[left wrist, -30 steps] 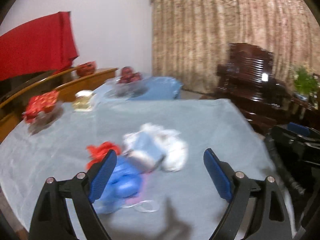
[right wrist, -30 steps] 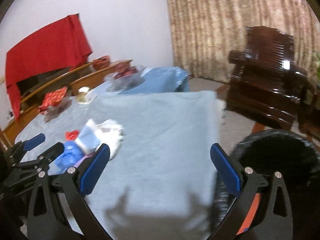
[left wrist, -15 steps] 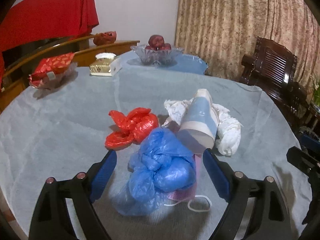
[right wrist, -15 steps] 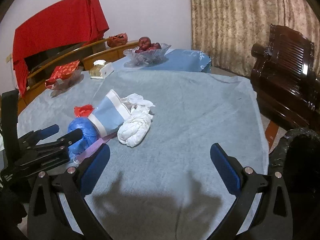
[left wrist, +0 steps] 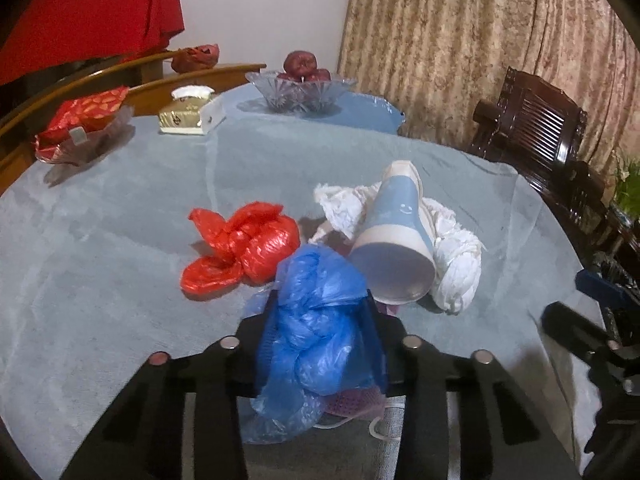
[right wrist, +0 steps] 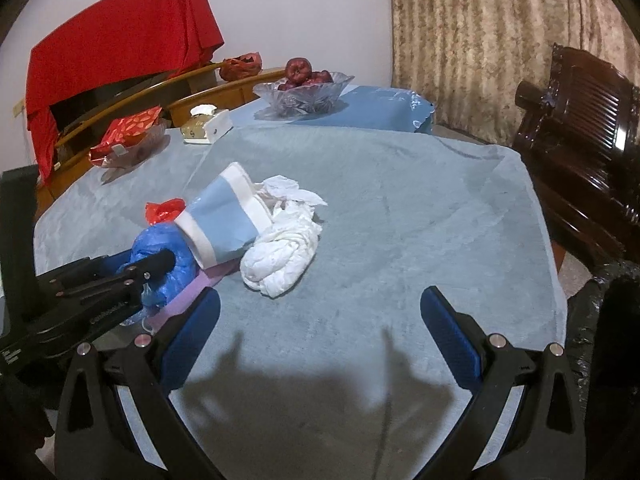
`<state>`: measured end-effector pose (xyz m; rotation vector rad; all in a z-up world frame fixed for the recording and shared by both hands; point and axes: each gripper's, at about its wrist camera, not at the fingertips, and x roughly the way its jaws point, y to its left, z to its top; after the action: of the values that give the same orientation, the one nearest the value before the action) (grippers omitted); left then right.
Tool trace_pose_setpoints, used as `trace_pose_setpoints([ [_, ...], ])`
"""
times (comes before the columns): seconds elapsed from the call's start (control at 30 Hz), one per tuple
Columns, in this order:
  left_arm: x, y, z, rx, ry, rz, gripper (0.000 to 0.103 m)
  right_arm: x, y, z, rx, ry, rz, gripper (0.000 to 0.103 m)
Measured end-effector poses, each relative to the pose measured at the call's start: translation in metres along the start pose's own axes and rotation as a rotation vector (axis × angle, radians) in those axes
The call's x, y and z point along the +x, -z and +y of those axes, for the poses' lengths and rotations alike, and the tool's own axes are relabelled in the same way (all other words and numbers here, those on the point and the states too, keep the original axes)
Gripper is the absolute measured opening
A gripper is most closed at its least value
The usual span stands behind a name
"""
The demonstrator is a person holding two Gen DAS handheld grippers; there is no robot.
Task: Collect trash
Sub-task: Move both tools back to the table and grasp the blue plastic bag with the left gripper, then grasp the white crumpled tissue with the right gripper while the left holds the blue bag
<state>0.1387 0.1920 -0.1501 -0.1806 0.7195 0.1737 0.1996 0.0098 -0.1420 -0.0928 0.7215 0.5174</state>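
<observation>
The left gripper (left wrist: 320, 344) is closing its jaws around the blue plastic bag (left wrist: 316, 320), which sits between its fingers over a pink mask (left wrist: 352, 402) on the table (left wrist: 100, 240). Just behind lie a paper cup (left wrist: 396, 248), a red bag (left wrist: 244, 244) and white tissue (left wrist: 456, 256). The right gripper (right wrist: 320, 320) hangs wide open over bare cloth, beside a black bin (right wrist: 600, 320). Farther stands a fruit bowl (left wrist: 300, 88).
</observation>
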Motion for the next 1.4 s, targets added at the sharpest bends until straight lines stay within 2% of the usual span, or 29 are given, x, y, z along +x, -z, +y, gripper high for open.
trace_pose_setpoints([
  [0.23,-0.032,-0.009,0.011,-0.007,-0.004,-0.066,0.034,0.004,-0.010,0.014,-0.014,-0.023,-0.024,0.098],
  [0.4,-0.046,-0.011,0.027,-0.022,-0.038,-0.083,0.034,0.010,-0.014,0.024,-0.010,-0.045,-0.025,0.097],
  [0.57,-0.046,-0.011,0.039,-0.026,-0.070,-0.085,0.034,0.020,-0.014,0.035,-0.032,-0.031,-0.018,0.097],
  [0.87,-0.036,-0.012,0.036,-0.040,-0.056,-0.082,0.034,0.060,-0.018,0.023,-0.015,0.024,0.054,0.097],
  [0.93,-0.035,-0.012,0.034,-0.040,-0.053,-0.084,0.034,0.066,-0.019,0.021,-0.012,0.019,0.068,0.088],
  [0.97,-0.034,-0.013,0.033,-0.039,-0.050,-0.085,0.034,0.069,-0.020,0.020,-0.007,0.012,0.078,0.080],
  [1.03,-0.033,-0.013,0.032,-0.037,-0.048,-0.084,0.034,0.077,-0.020,0.017,0.004,-0.006,0.106,0.076],
  [1.17,-0.031,-0.014,0.030,-0.038,-0.042,-0.078,0.034,0.080,-0.019,0.020,-0.013,-0.090,0.135,0.045],
  [1.2,-0.031,-0.014,0.029,-0.037,-0.041,-0.078,0.034,0.078,-0.019,0.022,-0.024,-0.102,0.135,0.040],
  [1.3,-0.033,-0.016,0.026,-0.029,-0.038,-0.081,0.034,0.069,-0.021,0.022,-0.030,-0.121,0.121,0.032],
  [1.4,-0.038,-0.017,0.020,-0.017,-0.037,-0.092,0.034,0.055,-0.024,0.017,-0.010,-0.128,0.100,0.031],
])
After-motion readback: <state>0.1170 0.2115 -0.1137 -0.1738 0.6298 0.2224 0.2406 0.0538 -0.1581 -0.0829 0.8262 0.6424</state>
